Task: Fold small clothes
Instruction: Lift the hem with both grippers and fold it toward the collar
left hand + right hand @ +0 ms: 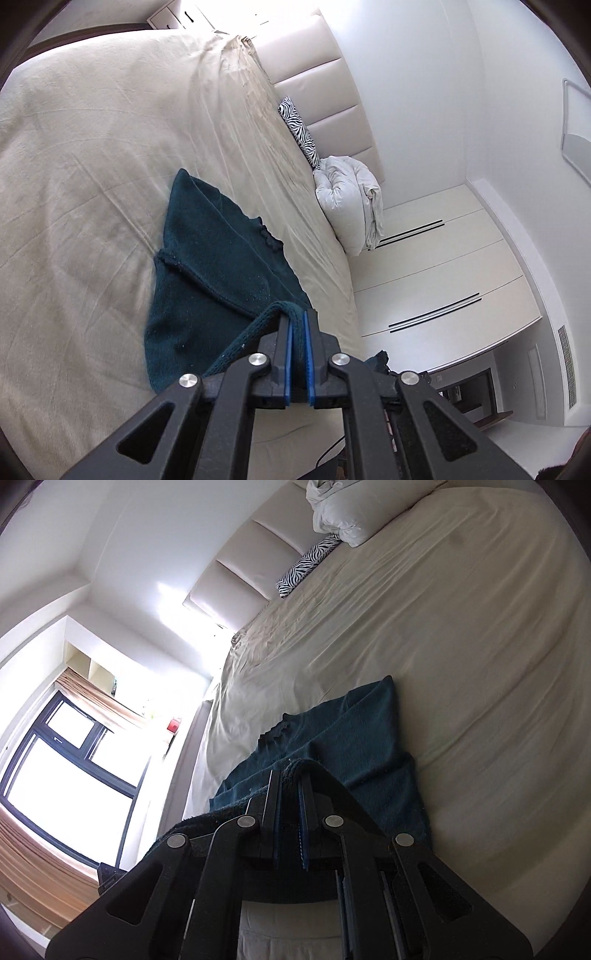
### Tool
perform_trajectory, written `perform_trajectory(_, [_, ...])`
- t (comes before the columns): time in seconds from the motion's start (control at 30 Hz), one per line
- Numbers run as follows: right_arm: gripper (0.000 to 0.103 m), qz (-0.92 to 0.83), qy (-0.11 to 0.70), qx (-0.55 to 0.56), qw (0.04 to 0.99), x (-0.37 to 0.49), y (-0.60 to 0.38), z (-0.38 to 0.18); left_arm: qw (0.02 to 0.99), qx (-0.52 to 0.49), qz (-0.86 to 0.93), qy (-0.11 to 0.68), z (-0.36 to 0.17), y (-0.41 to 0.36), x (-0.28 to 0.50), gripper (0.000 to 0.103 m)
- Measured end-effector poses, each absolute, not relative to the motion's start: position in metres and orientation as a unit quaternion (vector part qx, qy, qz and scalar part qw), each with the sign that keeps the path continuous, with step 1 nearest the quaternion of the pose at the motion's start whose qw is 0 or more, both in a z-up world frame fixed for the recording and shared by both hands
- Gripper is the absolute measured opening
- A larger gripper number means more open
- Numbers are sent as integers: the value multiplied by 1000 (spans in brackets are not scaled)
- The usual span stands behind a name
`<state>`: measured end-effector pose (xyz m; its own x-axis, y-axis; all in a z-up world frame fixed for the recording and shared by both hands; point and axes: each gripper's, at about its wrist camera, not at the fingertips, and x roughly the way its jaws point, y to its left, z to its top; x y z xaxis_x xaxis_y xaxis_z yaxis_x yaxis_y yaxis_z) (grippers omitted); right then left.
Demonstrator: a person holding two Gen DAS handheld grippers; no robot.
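A dark teal knitted garment lies on the beige bed sheet, partly folded, with a sleeve laid across it. My left gripper is shut on the garment's near edge, with knit pinched between the blue pads. In the right wrist view the same garment stretches away from me over the sheet. My right gripper is shut on another part of the garment's near edge. Both held edges are lifted off the bed.
A zebra-print cushion and a crumpled white pillow lie by the padded headboard. White wardrobe doors stand beyond the bed. A large window with curtains is beside the bed in the right wrist view.
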<state>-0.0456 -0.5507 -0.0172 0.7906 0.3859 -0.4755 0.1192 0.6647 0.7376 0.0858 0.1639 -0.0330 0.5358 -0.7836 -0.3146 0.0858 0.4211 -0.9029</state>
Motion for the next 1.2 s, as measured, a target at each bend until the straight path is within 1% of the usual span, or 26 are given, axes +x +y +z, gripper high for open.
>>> perform_trajectory(0.2, [6, 58, 315, 382, 867, 3, -550, -20, 752, -452, -285, 385, -37, 155, 134, 7])
perform_trajectory(0.43, [6, 31, 326, 379, 866, 63, -558, -40, 748, -467, -276, 382, -44, 148, 189, 7])
perform_trajectory(0.67, [6, 8, 345, 374, 860, 120, -563, -73, 739, -483, -246, 400, -69, 144, 244, 7])
perform_trajectory(0.93, [6, -24, 366, 373, 852, 184, -571, -110, 747, -467, -219, 420, -91, 133, 300, 7])
perform_trajectory(1.1, [7, -35, 396, 370, 839, 219, -575, -140, 747, -456, -195, 442, -116, 128, 326, 8])
perform_trajectory(1.17, [8, -42, 409, 363, 836, 229, -573, -152, 740, -465, -183, 450, -127, 130, 331, 27])
perform_trajectory(1.2, [8, -47, 415, 360, 834, 234, -572, -159, 736, -471, -179, 452, -130, 132, 332, 49])
